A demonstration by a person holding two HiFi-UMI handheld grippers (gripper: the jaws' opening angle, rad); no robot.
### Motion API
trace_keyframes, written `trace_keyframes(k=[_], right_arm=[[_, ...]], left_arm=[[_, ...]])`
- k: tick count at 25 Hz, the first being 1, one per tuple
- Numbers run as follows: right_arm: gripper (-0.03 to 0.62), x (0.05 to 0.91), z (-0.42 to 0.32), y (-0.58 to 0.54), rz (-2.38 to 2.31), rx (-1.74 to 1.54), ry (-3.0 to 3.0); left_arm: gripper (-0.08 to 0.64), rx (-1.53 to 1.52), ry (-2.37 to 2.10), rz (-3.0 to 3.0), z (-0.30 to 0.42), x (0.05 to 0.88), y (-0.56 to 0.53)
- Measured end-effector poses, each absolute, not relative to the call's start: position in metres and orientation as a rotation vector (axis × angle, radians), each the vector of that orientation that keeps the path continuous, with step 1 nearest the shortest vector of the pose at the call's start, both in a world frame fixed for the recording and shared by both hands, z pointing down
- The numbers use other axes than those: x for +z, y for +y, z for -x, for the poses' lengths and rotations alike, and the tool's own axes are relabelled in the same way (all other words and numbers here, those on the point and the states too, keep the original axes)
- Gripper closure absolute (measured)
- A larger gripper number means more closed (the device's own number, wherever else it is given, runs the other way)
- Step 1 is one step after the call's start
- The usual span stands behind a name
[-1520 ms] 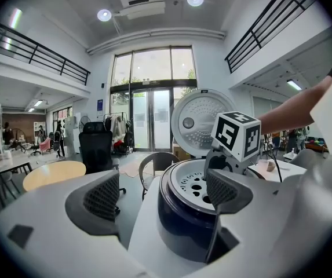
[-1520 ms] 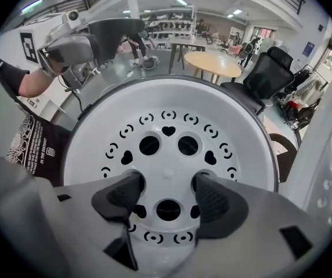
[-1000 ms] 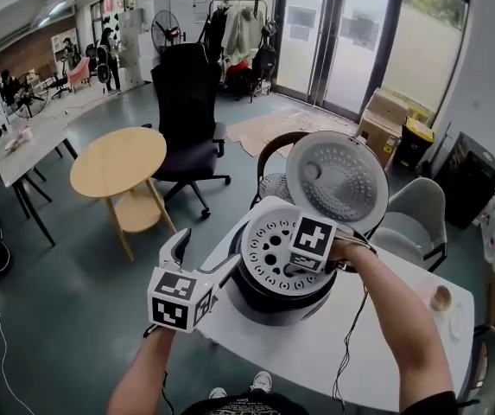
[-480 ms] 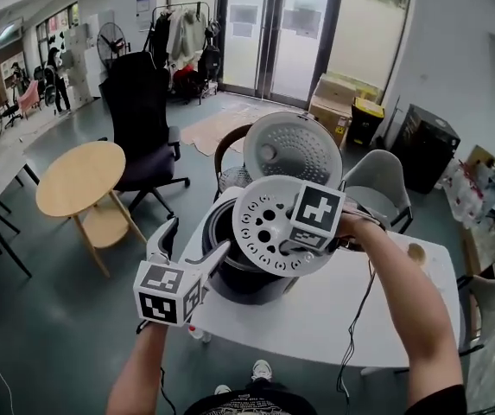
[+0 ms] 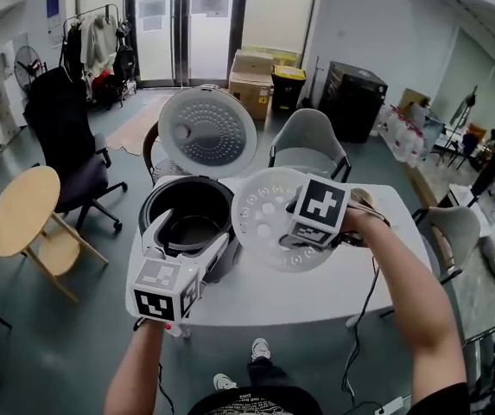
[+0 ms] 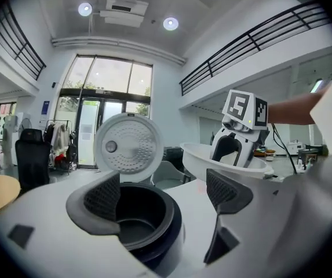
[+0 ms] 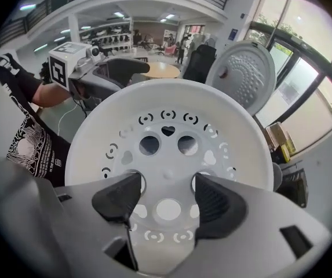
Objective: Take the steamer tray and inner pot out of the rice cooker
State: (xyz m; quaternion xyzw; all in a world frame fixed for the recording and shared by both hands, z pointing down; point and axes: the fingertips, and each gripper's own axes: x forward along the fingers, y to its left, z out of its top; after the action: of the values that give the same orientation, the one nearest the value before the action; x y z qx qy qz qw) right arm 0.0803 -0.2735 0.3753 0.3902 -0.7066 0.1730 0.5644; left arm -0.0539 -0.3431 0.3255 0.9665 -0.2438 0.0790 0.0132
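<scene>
Moved since the earlier frame: one steamer tray, formerly seated on the rice cooker, now clear of it to the right, in the air above the table.

- One table, white: bears the cooker at its left end.
- One rice cooker, dark body: its one lid stands open and upright behind the opening.
- One inner pot, dark: seated in the cooker.
- One steamer tray, white, round, perforated: tilted, carried by the right gripper.
- Two grippers.
  - Right gripper: tongs pinching the tray's middle, with the pads set at two of its holes.
  - Left gripper: tongs spread and gripping nothing, at the cooker's near rim, with the pot's opening showing beyond them.
</scene>
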Motion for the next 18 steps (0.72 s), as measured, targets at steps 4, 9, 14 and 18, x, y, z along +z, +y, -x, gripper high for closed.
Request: trace_keyframes(k=[4,9,14,18], right_arm=[[0.285,0.390,-0.124,-0.229,-0.995,0.495,-1.610],[0.285,0.411,-0.183,-0.183,-1.073,0.549,-1.629],[0.284,0.421,-0.280,-0.114,-1.122,0.624,-1.612],[0.285,0.447,-0.384,-0.053,-1.149,0.680,-1.602]], left_arm=[[0.100,0.246,-0.615,-3.064,0.006,0.321,-0.312],[0.100,0.255,-0.447,-3.118,-0.072,0.325,-0.266],[0.100,0.340,-0.310,-3.129,-0.186,0.336,-0.203],[0.100,0.419,-0.237,-3.111,-0.293,0.361,-0.149]])
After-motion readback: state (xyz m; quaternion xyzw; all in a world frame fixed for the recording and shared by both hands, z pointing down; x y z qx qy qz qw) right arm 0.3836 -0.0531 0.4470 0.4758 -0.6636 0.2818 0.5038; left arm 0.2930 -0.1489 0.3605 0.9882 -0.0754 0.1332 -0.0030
